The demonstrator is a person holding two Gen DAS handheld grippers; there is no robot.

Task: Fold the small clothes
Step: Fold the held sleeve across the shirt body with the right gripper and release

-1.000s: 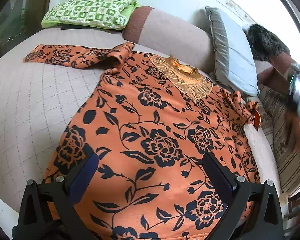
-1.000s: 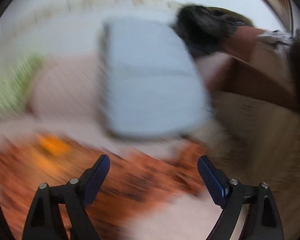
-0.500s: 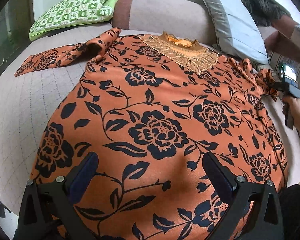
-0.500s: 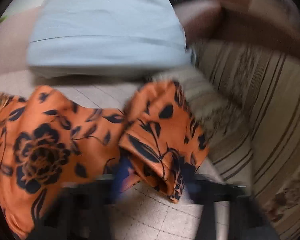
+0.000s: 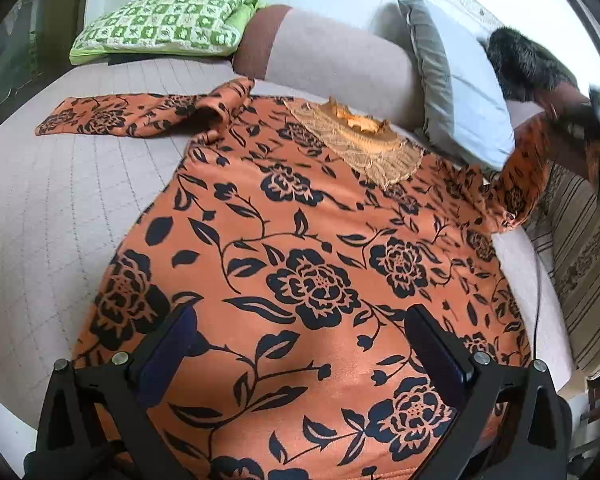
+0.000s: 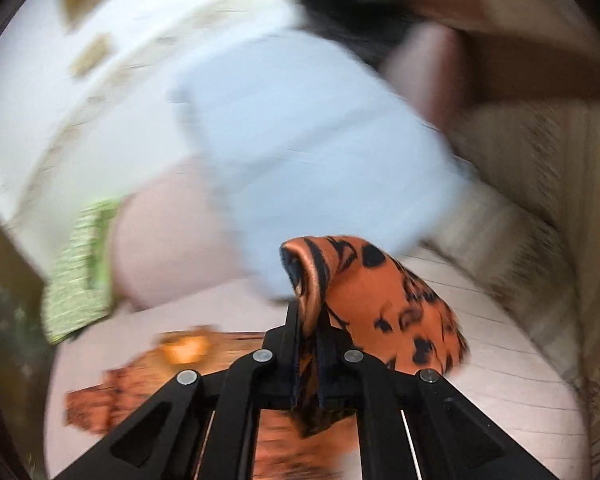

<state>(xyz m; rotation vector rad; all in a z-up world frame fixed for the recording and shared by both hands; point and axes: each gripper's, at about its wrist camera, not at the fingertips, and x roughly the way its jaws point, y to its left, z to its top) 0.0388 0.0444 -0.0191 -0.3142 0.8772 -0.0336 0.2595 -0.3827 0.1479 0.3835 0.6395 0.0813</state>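
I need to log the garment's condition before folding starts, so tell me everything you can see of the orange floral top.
The orange floral top is soft, velvety-looking fabric printed with black roses and leaves, with a tan lace yoke at its neck. It lies face up, mostly flat, on the quilted bed. One long sleeve stretches flat to the side; the other sleeve is lifted, pinched in the shut right gripper. The open left gripper hovers over the hem.

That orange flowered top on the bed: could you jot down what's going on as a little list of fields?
garment: orange top with black flowers, spread flat on the bed
far sleeve: stretched out flat
near sleeve: lifted off the bed
right claw: shut on the lifted sleeve
left claw: open above the hem, holding nothing
behind: green pillow, pale blue pillow
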